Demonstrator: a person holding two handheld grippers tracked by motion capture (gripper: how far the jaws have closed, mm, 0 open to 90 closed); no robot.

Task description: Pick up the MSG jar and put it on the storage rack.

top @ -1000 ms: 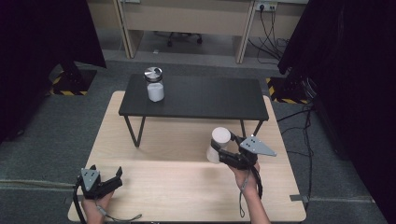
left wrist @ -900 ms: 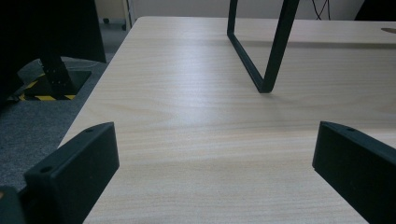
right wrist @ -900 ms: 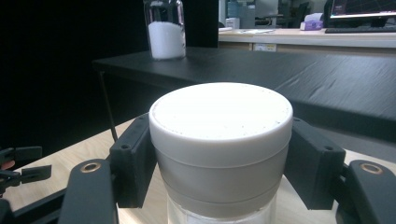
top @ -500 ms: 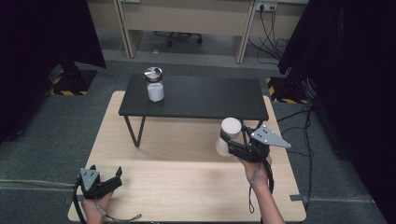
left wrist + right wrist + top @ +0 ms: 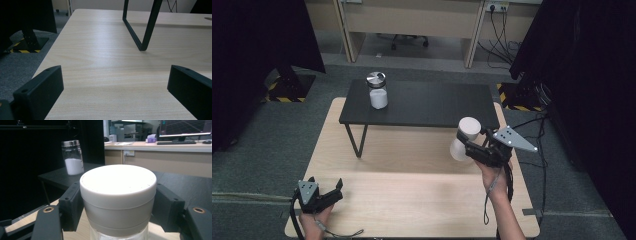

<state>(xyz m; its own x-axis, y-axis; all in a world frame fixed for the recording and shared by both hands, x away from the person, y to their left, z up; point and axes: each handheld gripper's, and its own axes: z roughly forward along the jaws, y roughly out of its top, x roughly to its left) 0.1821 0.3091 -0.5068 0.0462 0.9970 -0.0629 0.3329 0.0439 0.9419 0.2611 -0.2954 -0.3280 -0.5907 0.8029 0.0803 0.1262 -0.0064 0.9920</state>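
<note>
nearest, the left gripper (image 5: 324, 196) is rested on the wooden table (image 5: 412, 200) with its jaws wide apart and nothing between them. further on, the white-lidded jar (image 5: 466, 136) is squeezed tight by the right gripper (image 5: 472, 148) and held up over the table, just before the black shelf (image 5: 427, 105) (likely where it is meant to go). it should be kept upright and set down gently, well apart from the salt jar (image 5: 377, 90).

Desk (image 5: 412, 200): pale wood grain, smooth, faint sheen. Low shelf (image 5: 432, 105) at far edge: matt black top, black metal legs. Jar (image 5: 376, 90): clear glass, shiny metal lid. Jar in my right gripper (image 5: 468, 145): matt white plastic lid (image 5: 118, 185).
</note>
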